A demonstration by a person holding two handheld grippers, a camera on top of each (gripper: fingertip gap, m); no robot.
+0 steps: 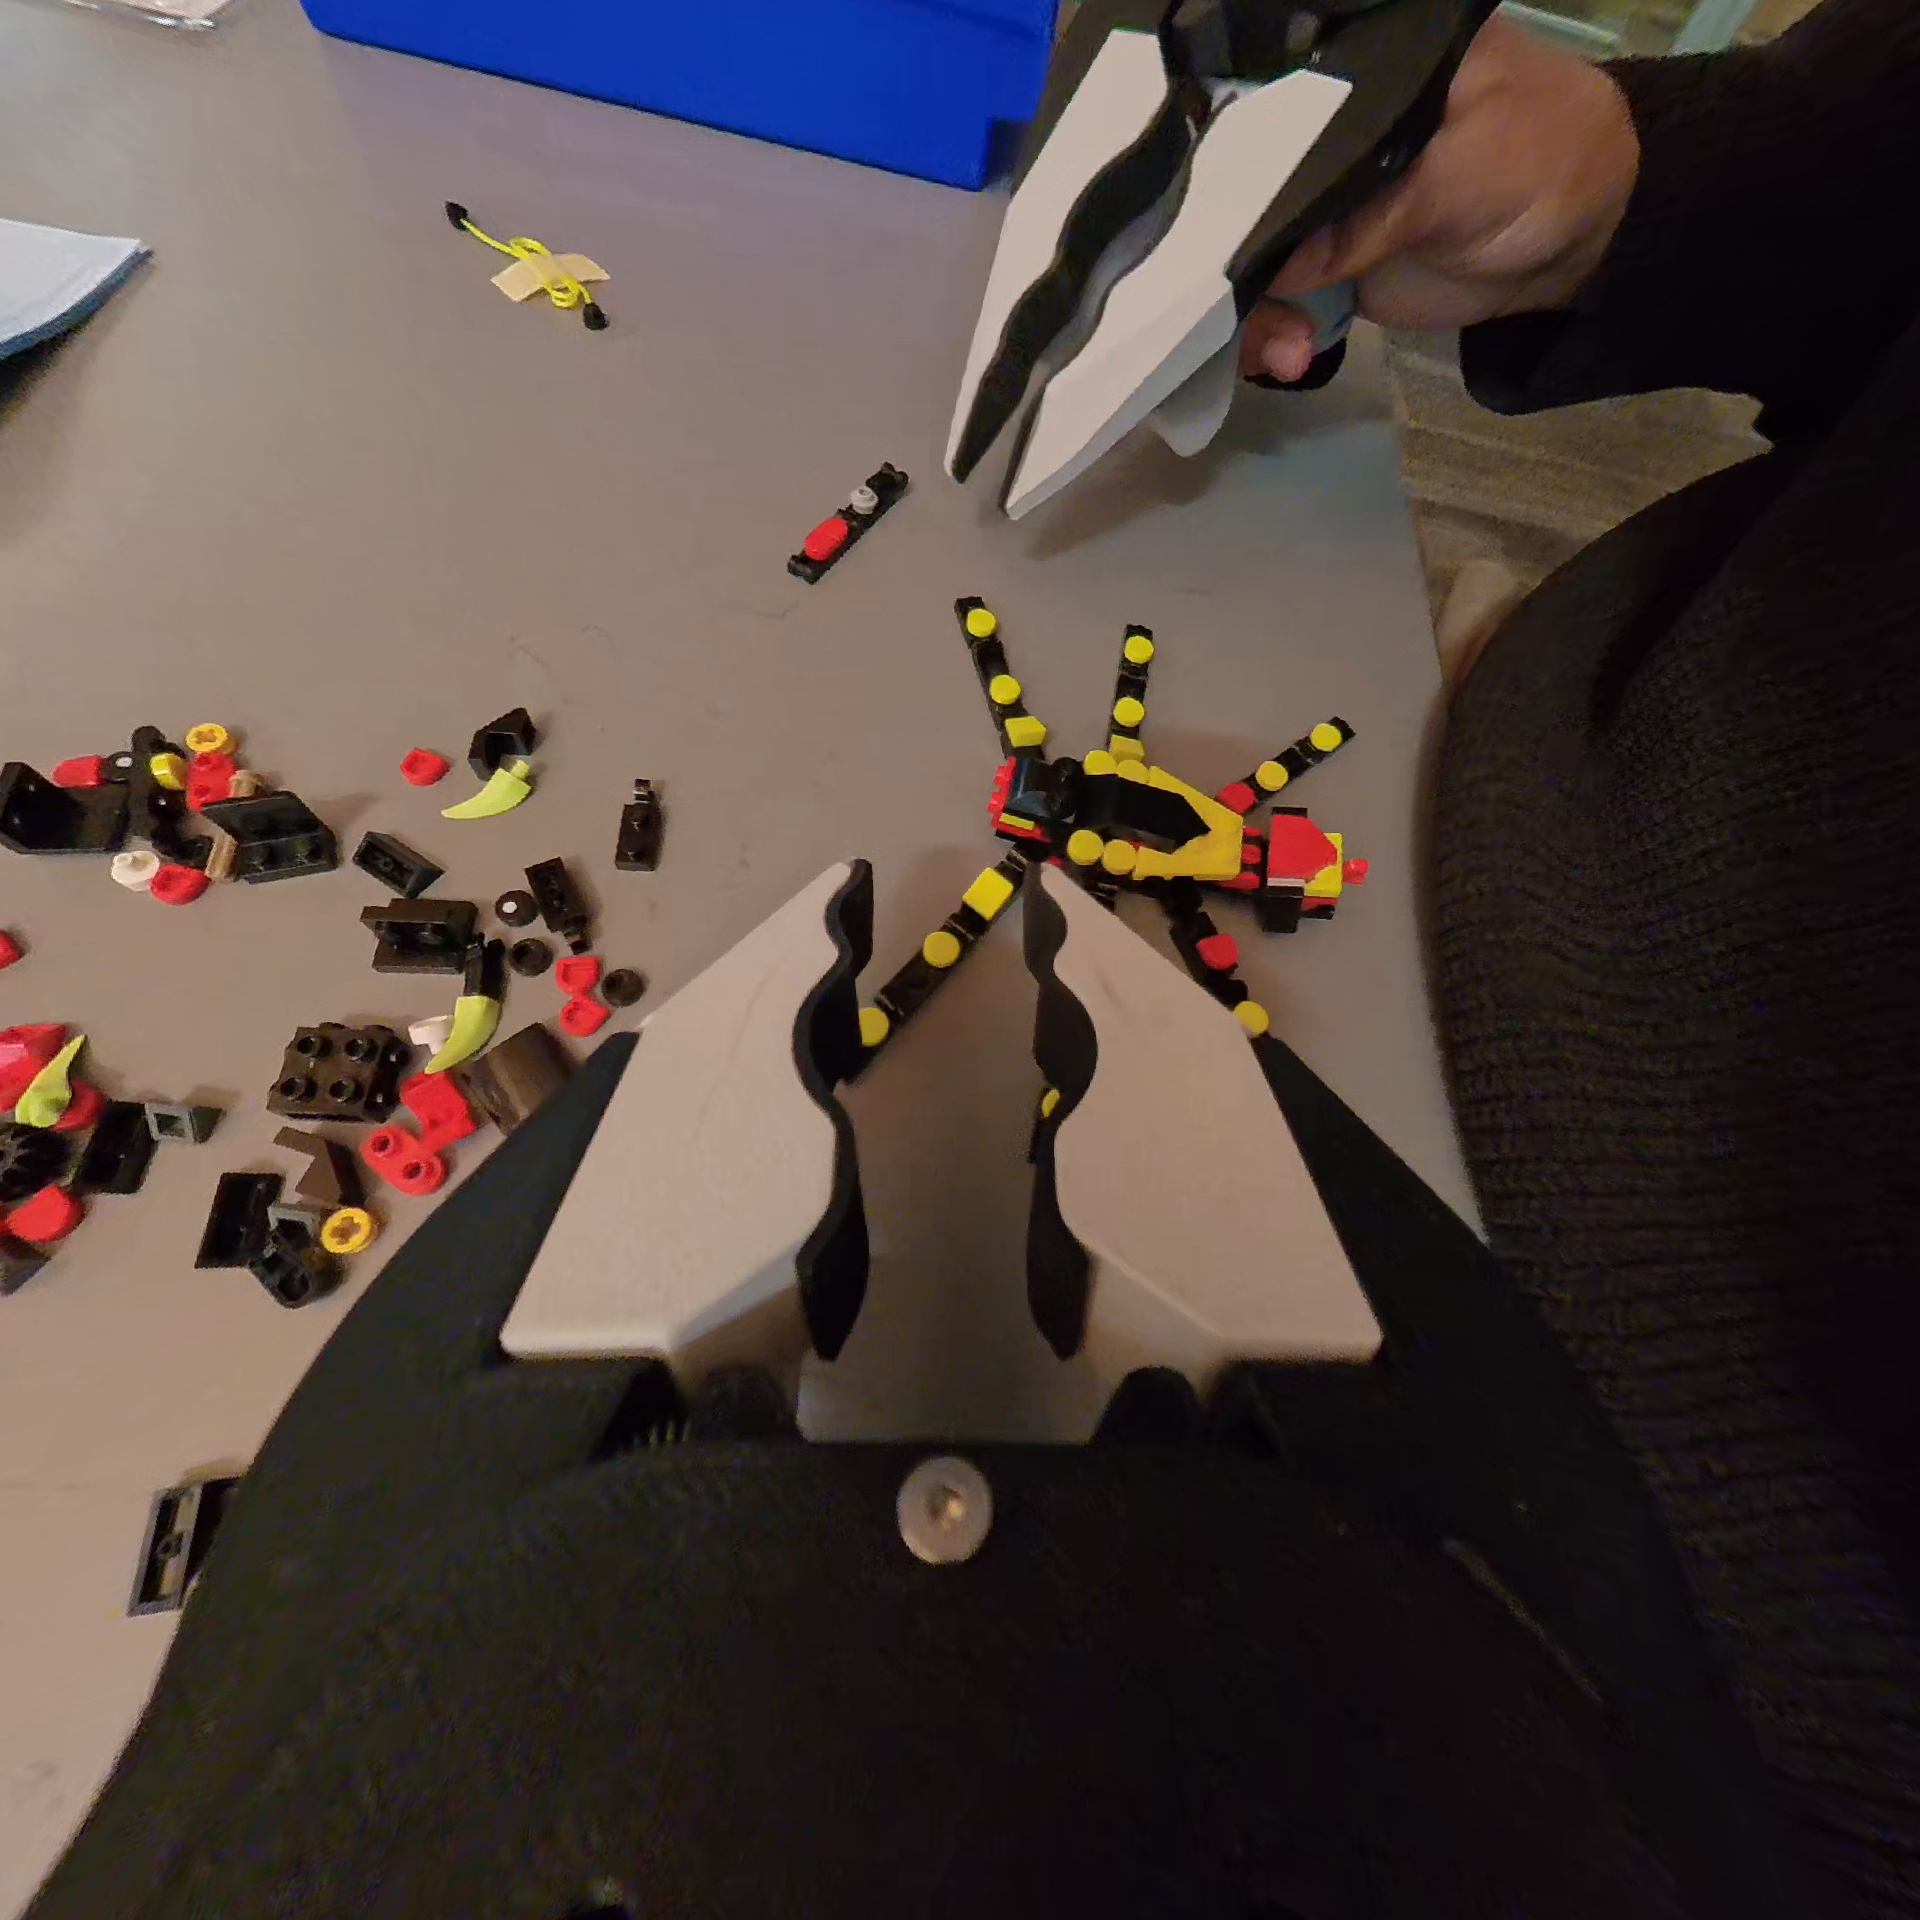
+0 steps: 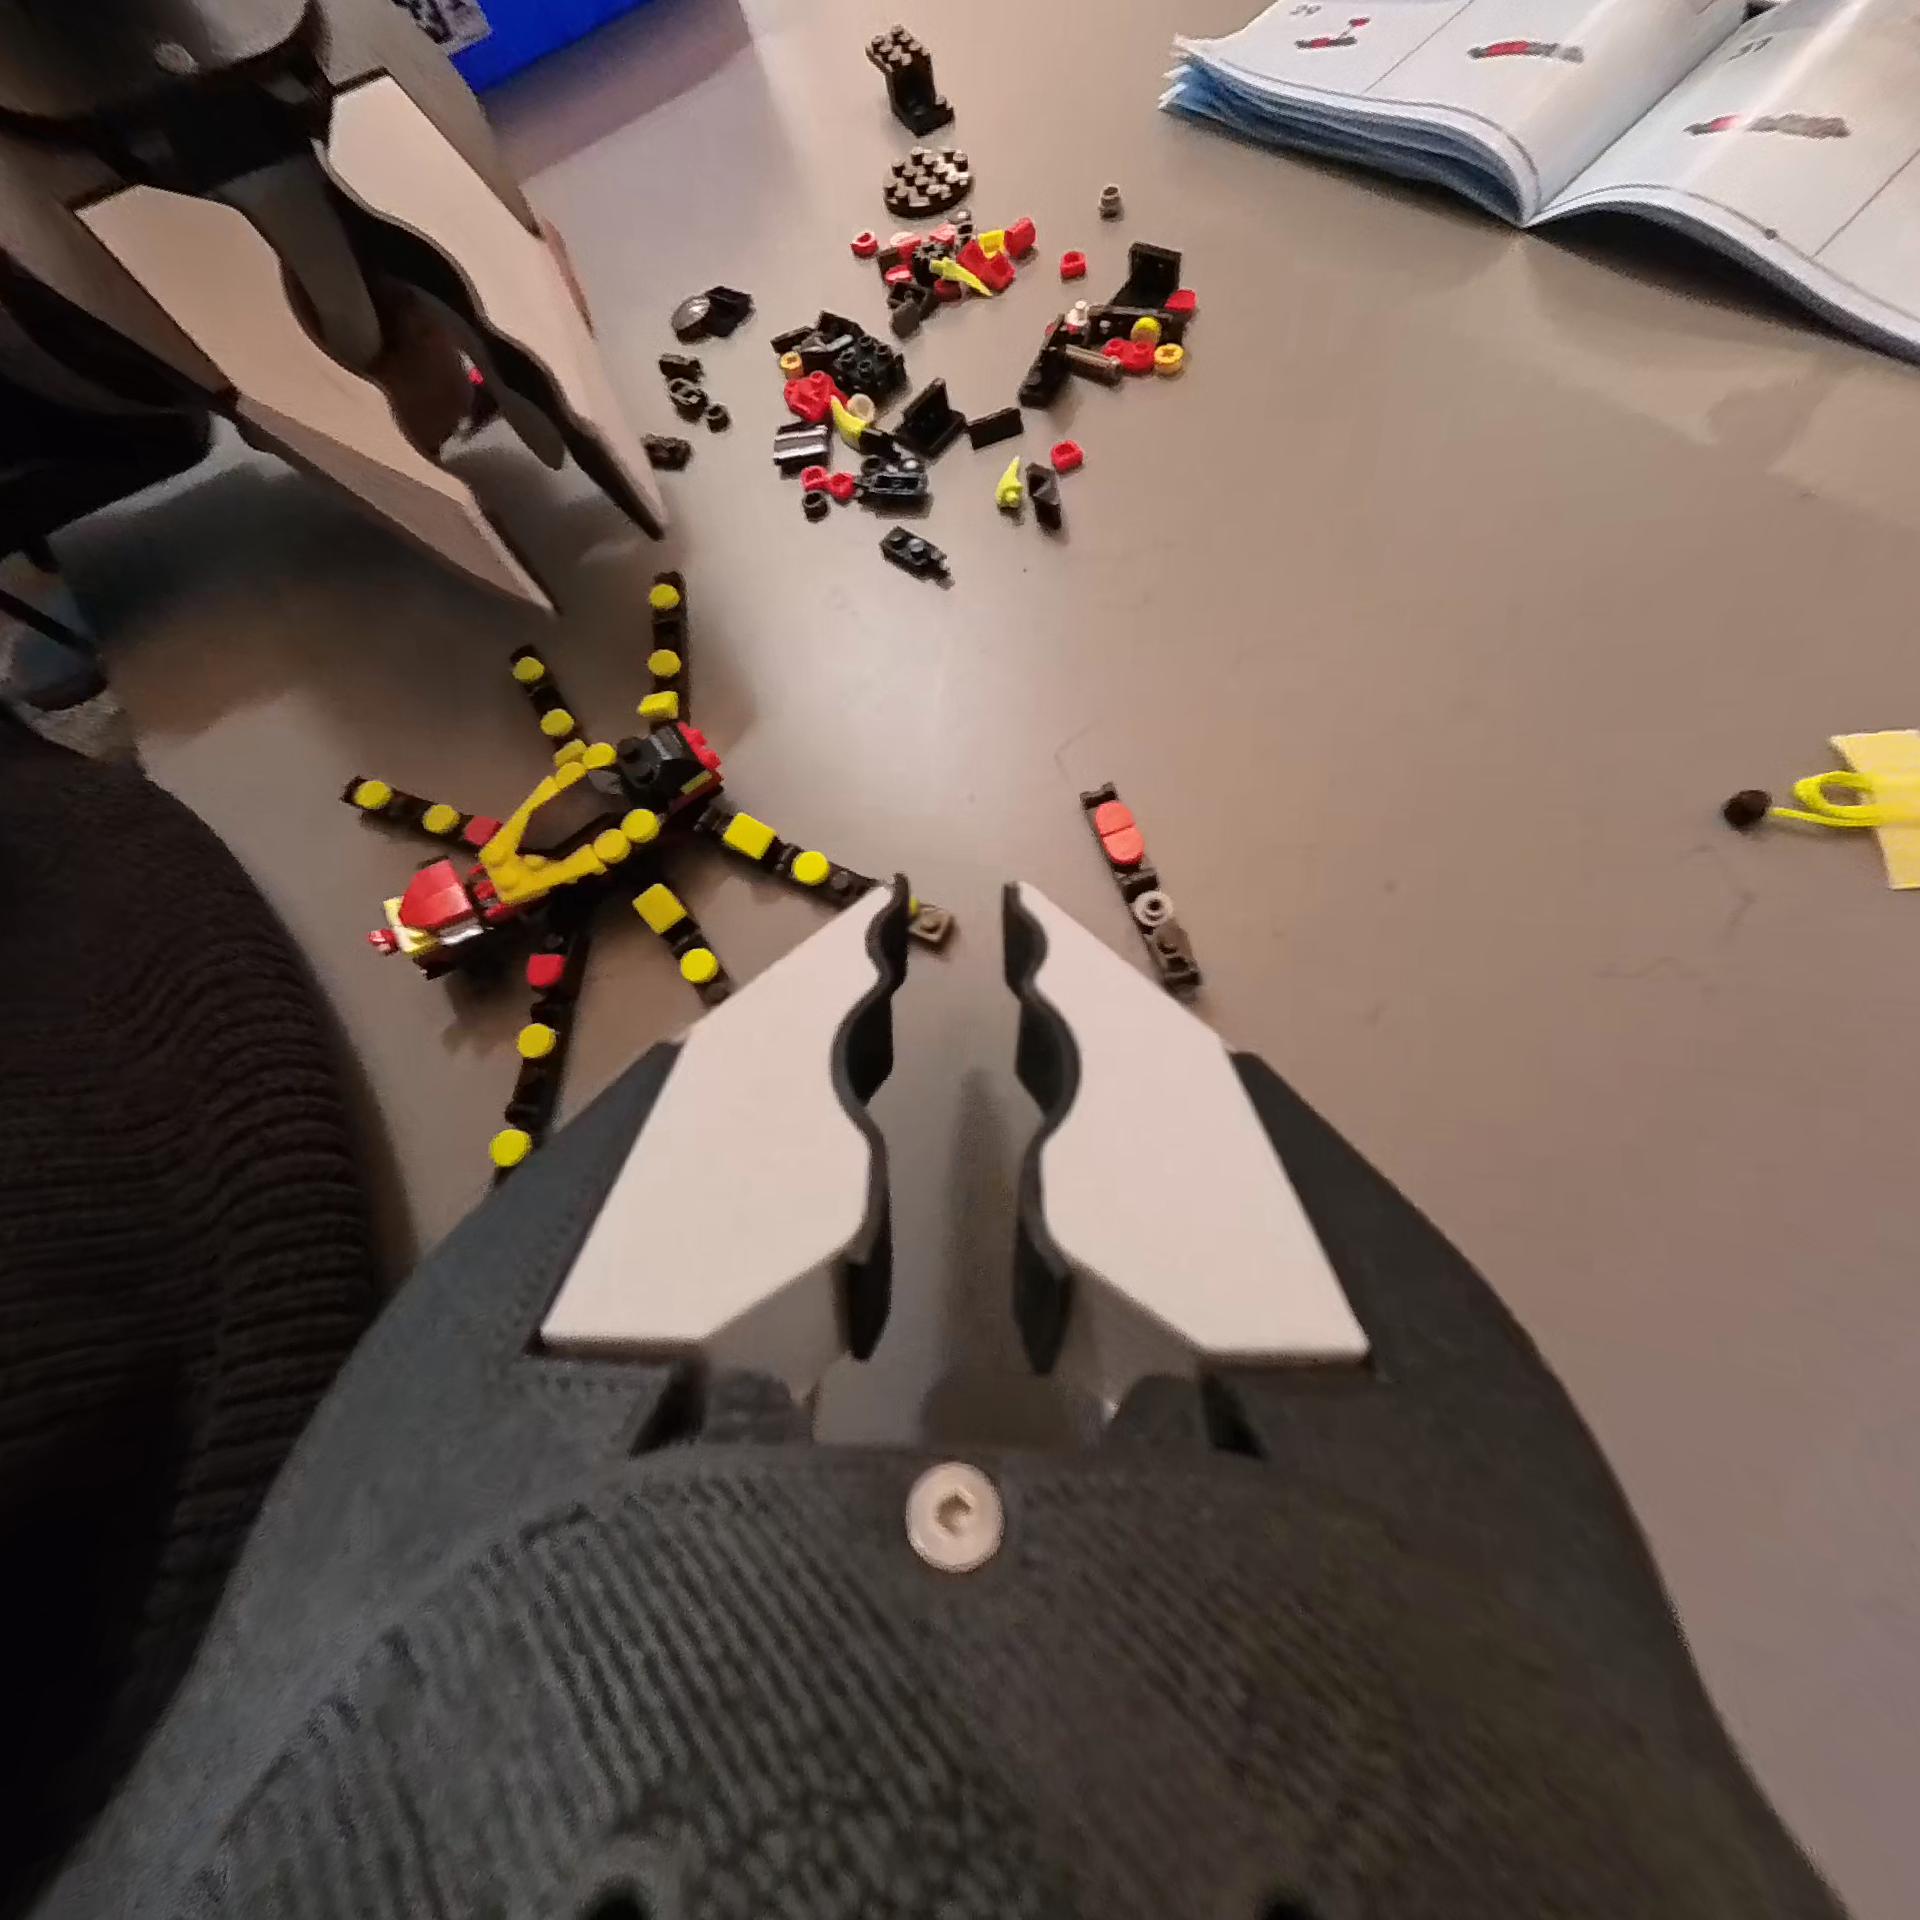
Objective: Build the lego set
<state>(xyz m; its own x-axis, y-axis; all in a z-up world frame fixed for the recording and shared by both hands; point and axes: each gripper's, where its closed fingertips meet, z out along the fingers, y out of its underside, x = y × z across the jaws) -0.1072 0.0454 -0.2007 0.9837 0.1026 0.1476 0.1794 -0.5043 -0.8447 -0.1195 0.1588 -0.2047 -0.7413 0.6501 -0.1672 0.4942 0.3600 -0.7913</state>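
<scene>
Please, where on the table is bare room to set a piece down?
Bare grey table lies between the black strip, the booklet and the yellow cord. It is crowded at the loose brick pile and around the spider model.

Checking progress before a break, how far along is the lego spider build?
Done: spider has body and six dotted legs. In hand: nothing; left gripper and right gripper are open, empty. Left: the loose leg strip and the pile of pieces.
</scene>
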